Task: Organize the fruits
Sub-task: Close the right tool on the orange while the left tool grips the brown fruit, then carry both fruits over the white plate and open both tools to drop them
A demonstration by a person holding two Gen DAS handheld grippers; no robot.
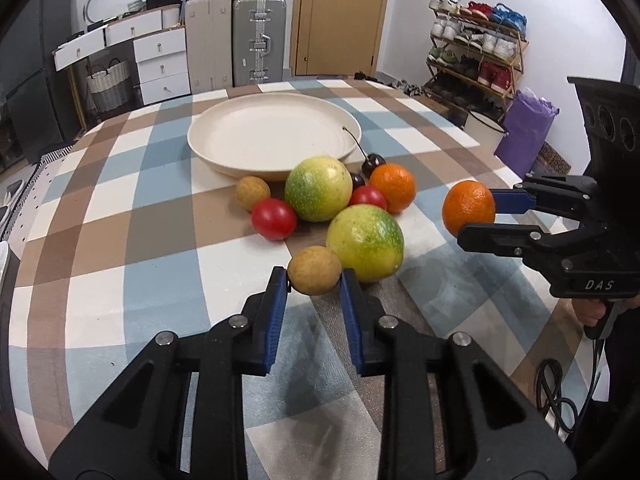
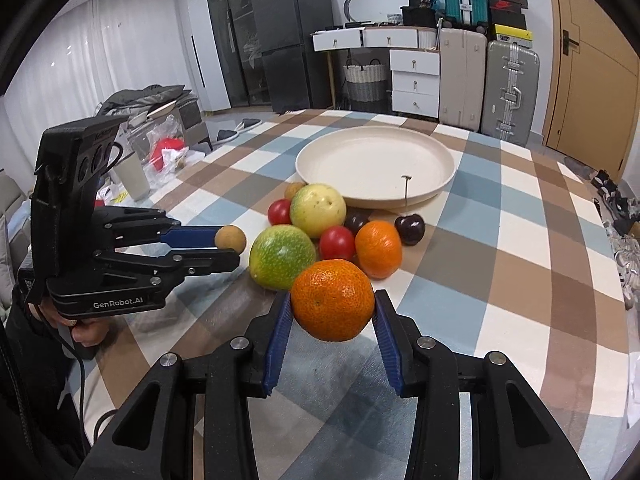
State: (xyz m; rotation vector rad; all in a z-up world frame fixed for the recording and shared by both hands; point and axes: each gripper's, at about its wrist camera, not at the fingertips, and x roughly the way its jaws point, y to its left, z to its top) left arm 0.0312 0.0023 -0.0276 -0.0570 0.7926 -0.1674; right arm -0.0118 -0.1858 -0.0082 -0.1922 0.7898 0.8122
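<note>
My left gripper (image 1: 314,278) is shut on a small tan fruit (image 1: 315,270), which the right wrist view also shows (image 2: 231,239) held above the cloth. My right gripper (image 2: 332,306) is shut on an orange (image 2: 333,299), seen from the left wrist view (image 1: 469,207) held above the table. A pile of fruit lies in front of an empty cream plate (image 1: 224,140): two green-yellow fruits (image 1: 319,188) (image 1: 365,237), another orange (image 1: 393,187), two red tomatoes (image 1: 274,218) (image 1: 368,197), a second tan fruit (image 1: 252,192) and dark cherries (image 1: 373,164).
The round table wears a checked blue, brown and white cloth (image 1: 140,208). Suitcases (image 1: 259,40), white drawers (image 1: 162,68) and a shoe rack (image 1: 476,52) stand beyond the far edge. A cable (image 1: 556,392) hangs at the right.
</note>
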